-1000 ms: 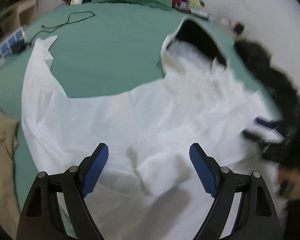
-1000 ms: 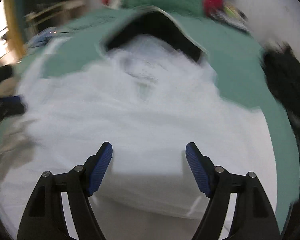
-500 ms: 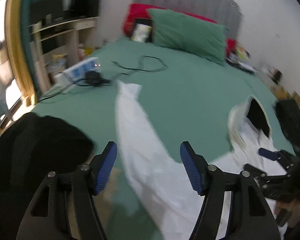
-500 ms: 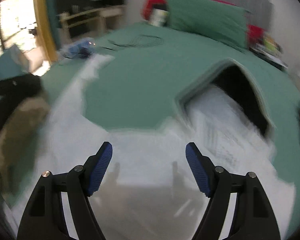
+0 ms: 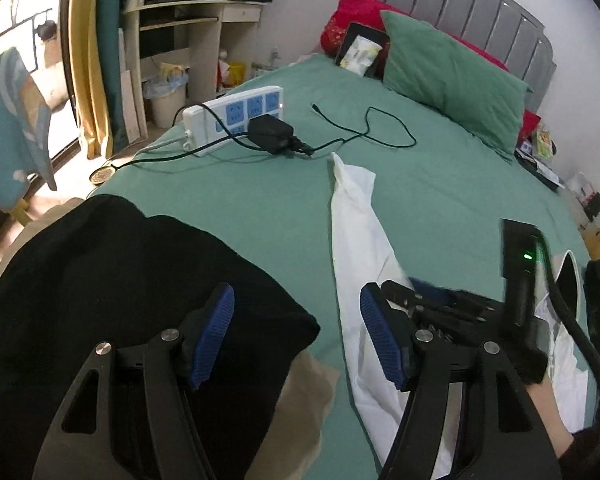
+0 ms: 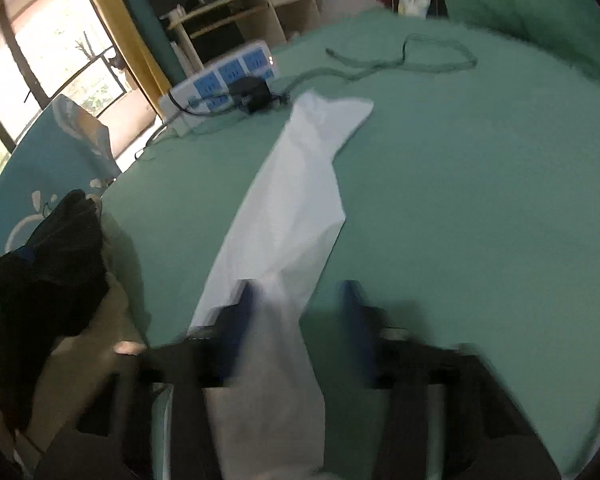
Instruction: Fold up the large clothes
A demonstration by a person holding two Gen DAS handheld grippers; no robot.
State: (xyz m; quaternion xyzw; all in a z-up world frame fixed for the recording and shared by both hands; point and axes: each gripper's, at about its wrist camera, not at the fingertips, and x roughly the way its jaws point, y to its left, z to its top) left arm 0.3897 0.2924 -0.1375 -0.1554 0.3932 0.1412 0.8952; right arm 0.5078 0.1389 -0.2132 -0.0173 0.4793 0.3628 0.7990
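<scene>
Both hand-held grippers gaping, gripping nothing: left hand-held gripper (image 5: pixel 296 338), right hand-held gripper (image 6: pixel 296 320). White sleeve (image 6: pixel 300 184) tip lies near power strip (image 5: pixel 234 118); your tug risks snagging black cable (image 5: pixel 380 136) beside strip.

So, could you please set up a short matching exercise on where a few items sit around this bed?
Things:
1. white garment sleeve
2. power strip
3. green pillow
4. black garment

Places:
a. against the headboard
b. stretched along the middle of the sheet
c. heaped at the bed's near left edge
d. near the far left edge, charger plugged in

Pairs: 1-b, 2-d, 3-a, 4-c
</scene>
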